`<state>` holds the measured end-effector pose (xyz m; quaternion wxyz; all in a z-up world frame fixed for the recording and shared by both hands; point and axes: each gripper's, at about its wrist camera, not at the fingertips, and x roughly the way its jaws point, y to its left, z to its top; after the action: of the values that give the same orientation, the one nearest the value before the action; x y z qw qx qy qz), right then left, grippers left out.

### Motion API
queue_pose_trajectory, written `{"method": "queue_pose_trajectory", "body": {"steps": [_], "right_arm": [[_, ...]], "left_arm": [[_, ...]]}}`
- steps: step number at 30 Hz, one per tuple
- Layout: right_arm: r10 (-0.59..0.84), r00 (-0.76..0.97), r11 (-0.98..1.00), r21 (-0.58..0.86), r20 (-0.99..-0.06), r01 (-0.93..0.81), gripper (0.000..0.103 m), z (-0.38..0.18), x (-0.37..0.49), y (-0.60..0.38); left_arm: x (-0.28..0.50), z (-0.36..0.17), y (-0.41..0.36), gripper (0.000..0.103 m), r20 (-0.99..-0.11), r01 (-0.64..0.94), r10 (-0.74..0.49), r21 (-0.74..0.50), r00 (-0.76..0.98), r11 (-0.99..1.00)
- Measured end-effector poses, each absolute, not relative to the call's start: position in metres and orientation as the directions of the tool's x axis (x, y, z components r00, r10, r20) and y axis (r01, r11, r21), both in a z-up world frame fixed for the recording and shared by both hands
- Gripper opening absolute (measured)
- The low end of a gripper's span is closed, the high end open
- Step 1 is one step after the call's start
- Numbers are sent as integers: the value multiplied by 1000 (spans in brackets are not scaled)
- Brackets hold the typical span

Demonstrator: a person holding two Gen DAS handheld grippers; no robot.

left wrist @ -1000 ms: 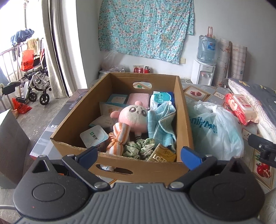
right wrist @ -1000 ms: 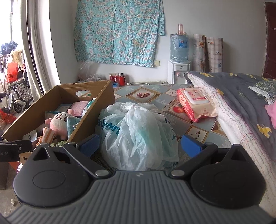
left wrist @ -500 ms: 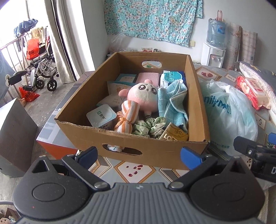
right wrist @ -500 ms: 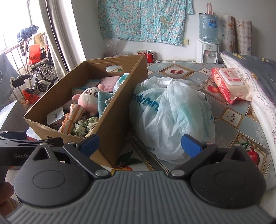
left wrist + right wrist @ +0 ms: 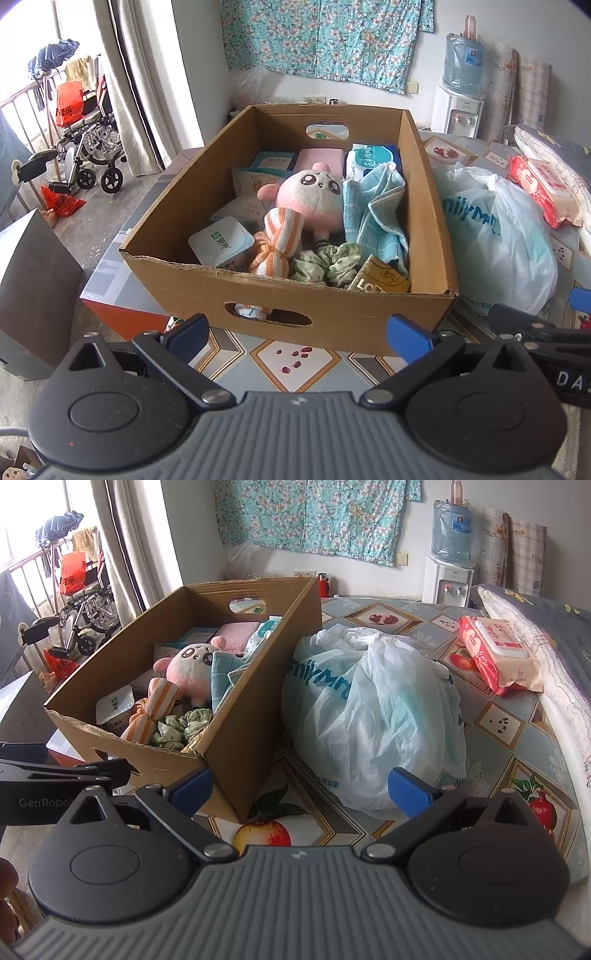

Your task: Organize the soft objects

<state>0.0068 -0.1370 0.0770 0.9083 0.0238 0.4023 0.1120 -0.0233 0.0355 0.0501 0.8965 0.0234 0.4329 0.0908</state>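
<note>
The cardboard box (image 5: pixel 295 291) stood on a fruit-patterned surface (image 5: pixel 498 723), open at the top, with a hand-hole in its near wall. Just to its right sat a bulging white plastic bag (image 5: pixel 373 716), touching the box's right wall. Farther right, near a quilted blanket (image 5: pixel 546 646), lay a red pack of wipes (image 5: pixel 495 653).

Inside the box, a pink plush toy (image 5: pixel 314 199) sat near the middle, facing the near side. A light blue cloth (image 5: pixel 373 218) was bunched against the right wall beside it. An orange-and-white striped cloth bundle (image 5: pixel 277 243) lay in front of the plush, and a green scrunchie (image 5: pixel 325 262) lay to its right, by the near wall. A sealed white cup (image 5: pixel 221 243) rested at the near left.

The left gripper (image 5: pixel 297 332) hovered just short of the box's near wall, its blue fingers spread wide and empty, touching nothing. The right gripper (image 5: pixel 299 788) was likewise spread wide and empty, hanging near the box's near right corner and the bag.
</note>
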Motion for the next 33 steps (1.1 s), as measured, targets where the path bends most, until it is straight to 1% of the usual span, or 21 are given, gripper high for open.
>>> {"method": "queue_pose_trajectory", "body": {"steps": [33], "right_arm": [[202,631,978,119,-749,-172,102,69,16,-131]], "left_arm": [[-17,40,42,103,-801,-140,167,105,575,985]]}}
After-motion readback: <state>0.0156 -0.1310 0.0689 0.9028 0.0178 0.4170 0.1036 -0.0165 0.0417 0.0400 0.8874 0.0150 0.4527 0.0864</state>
